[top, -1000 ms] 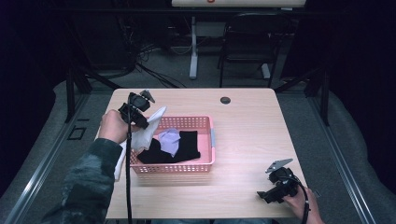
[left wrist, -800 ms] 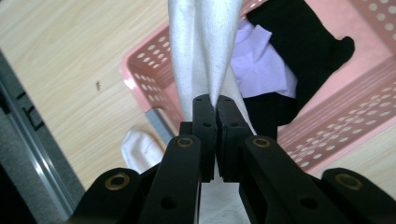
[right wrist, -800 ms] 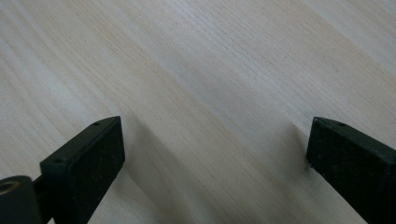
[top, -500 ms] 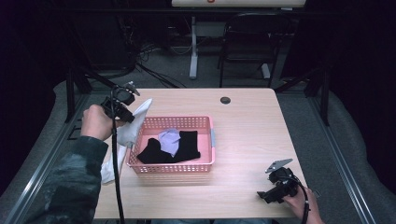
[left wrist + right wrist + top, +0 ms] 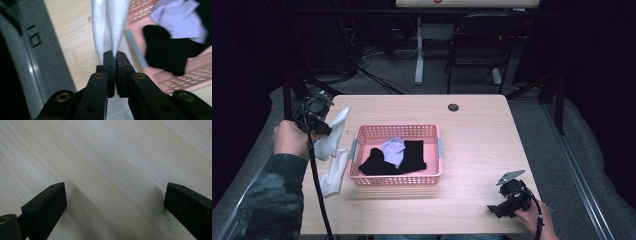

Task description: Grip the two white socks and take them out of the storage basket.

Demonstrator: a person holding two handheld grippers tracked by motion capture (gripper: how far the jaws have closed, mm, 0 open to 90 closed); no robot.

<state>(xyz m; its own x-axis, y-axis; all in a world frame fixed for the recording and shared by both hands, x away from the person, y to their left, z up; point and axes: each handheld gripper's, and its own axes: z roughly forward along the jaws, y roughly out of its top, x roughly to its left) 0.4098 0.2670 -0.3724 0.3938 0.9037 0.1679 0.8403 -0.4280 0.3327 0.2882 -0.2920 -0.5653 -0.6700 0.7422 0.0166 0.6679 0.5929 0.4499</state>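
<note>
White cloth (image 5: 332, 150) hangs from the left gripper (image 5: 323, 131) just left of the pink basket (image 5: 398, 179), its lower end draped on the table (image 5: 472, 130) beside the basket's near-left corner. In the left gripper view the jaws are clenched tight on a narrow pinch of the white cloth (image 5: 110, 27), the fabric fanning away beyond the tips. That thin bite is the main risk: I judge a quick pull could let the fabric slide out, and the trailing end could drag on the table or catch the basket's rim and tug it askew. A black garment (image 5: 404, 157) and a pale lilac one (image 5: 393, 149) lie inside the basket, near enough to snag if the cloth swings back over them. The left hand (image 5: 289, 137) sits well left of the basket, forearm angled in from the near edge, gripper pointing toward the basket. The right gripper (image 5: 497, 210) rests low on the table, well right of the basket at the near edge, jaws spread wide over bare wood, holding nothing.
</note>
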